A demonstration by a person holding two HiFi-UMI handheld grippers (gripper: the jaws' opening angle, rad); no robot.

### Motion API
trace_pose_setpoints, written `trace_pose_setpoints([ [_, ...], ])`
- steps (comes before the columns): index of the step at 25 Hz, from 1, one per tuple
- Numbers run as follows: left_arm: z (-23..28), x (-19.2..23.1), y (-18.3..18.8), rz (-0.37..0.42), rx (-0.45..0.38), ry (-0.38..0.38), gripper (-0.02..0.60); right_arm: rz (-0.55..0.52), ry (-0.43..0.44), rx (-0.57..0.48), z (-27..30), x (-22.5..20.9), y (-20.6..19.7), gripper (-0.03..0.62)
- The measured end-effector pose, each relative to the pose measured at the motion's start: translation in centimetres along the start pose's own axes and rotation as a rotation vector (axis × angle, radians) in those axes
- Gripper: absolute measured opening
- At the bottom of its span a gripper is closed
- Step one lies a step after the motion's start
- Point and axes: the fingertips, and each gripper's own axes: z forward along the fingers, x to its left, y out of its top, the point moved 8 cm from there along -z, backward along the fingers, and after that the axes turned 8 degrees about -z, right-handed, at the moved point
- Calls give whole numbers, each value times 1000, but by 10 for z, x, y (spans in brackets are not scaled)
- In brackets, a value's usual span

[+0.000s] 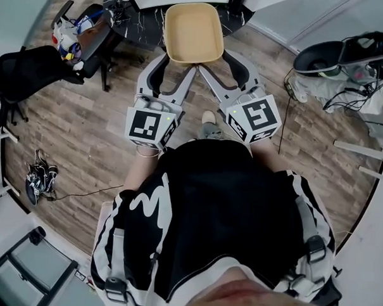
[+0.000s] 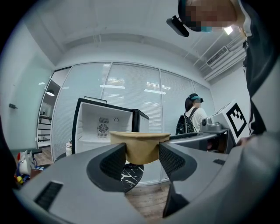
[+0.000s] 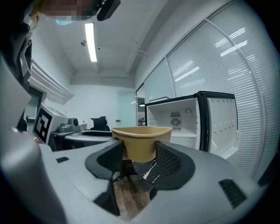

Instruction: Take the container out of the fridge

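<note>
A tan, empty, open-topped container (image 1: 193,32) hangs in the air in front of me, above the wooden floor and the edge of a black marble table (image 1: 131,20). My left gripper (image 1: 178,65) is shut on its near left corner and my right gripper (image 1: 215,64) on its near right corner. In the left gripper view the container (image 2: 140,146) sits pinched between the two dark pads, and the right gripper view shows the same container (image 3: 141,142) squeezed the same way. Behind it stands the small fridge (image 2: 105,124), door open, white inside.
The fridge (image 3: 188,120) has its door swung to the right. A black office chair (image 1: 89,37) with bags stands at the left. Cables and a black headset (image 1: 329,57) lie at the right. Another person (image 2: 192,118) with a backpack stands farther off.
</note>
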Motion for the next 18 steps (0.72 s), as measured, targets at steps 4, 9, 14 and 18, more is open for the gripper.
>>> trace_pose_setpoints([
  [4, -8, -6, 1, 8, -7, -8, 244, 2, -11, -6, -8, 8, 1, 238],
  [9, -22, -13, 1, 10, -16, -12, 244, -9, -20, -13, -18, 20, 3, 238],
  [14, -32, -16, 1, 14, -20, -12, 244, -10, -20, -24, -24, 30, 4, 238],
  [18, -39, -20, 2, 19, -20, -13, 244, -9, -26, -30, -29, 36, 5, 238],
])
